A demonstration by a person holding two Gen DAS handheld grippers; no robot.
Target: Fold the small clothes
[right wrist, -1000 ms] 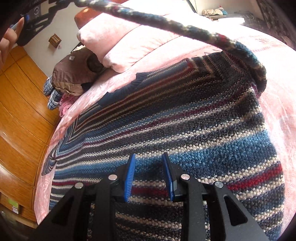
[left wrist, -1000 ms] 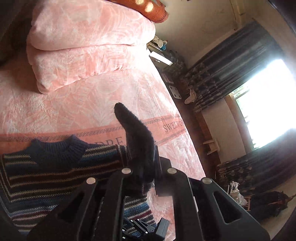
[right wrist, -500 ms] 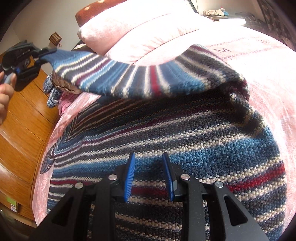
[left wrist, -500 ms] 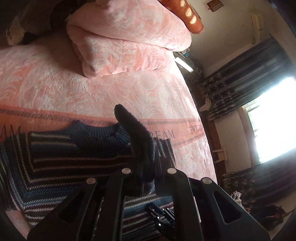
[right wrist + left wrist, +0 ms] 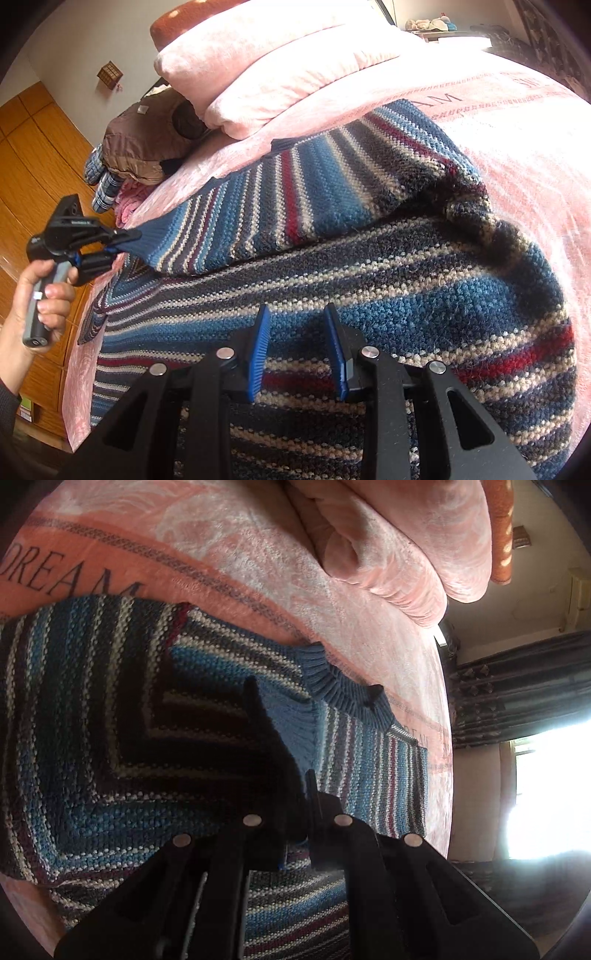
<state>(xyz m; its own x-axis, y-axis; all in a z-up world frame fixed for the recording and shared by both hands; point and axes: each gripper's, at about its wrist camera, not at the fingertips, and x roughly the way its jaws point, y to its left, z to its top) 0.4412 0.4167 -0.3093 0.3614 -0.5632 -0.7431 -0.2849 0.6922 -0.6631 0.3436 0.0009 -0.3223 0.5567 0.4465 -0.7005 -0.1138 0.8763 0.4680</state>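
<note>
Sweater (image 5: 369, 266): blue/navy/white/red stripes. Blanket (image 5: 524, 122): pink, leaf print. Hand-held gripper pads (image 5: 258, 350) blue.

Bright daylight pours in from the window (image 5: 546, 794), which glares all white, while the gripper fingers (image 5: 273, 760) nearby look dark and shadowy, and both round pictures bend and go black at the edges.

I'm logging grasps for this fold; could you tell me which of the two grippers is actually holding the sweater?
The left gripper: it is shut on the dark blue ribbed cuff of the striped knit sweater; the right gripper is open.
</note>
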